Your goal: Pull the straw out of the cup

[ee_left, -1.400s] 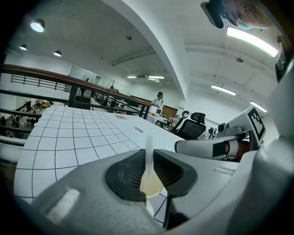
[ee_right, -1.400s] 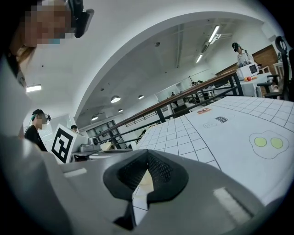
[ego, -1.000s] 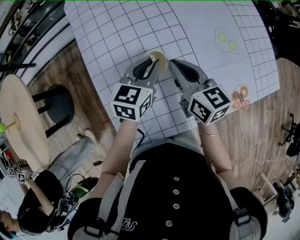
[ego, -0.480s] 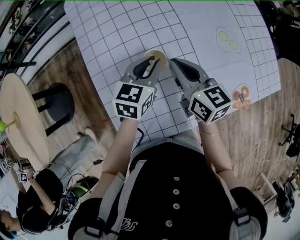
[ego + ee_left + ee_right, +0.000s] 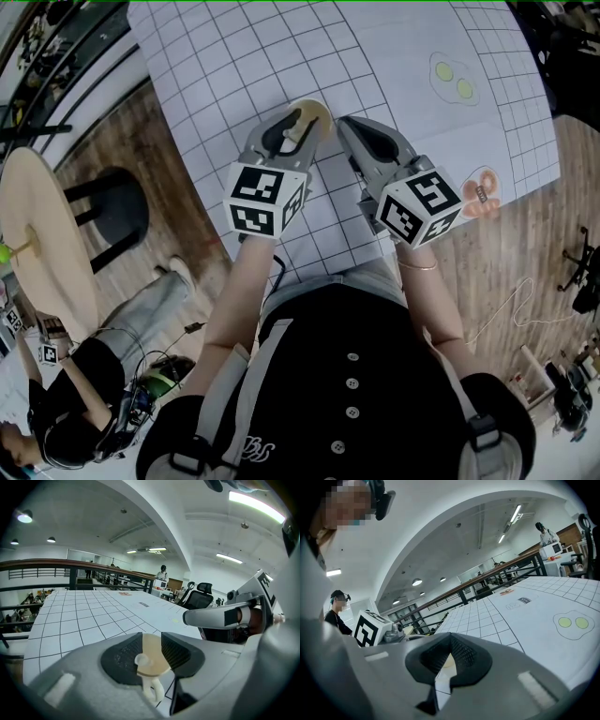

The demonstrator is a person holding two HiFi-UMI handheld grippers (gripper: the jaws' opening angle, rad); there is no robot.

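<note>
The head view looks steeply down from above the person onto the gridded worktop (image 5: 234,56). The left gripper view and right gripper view each sit close behind their own jaws, facing low across that worktop toward a railing (image 5: 70,563). All three share the grid; the left gripper view also shows the right hand-held gripper (image 5: 192,617).

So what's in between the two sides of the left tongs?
A cream cup with a little handle sits between the left tongs, which are opening around it. The left gripper view shows it best.
</note>
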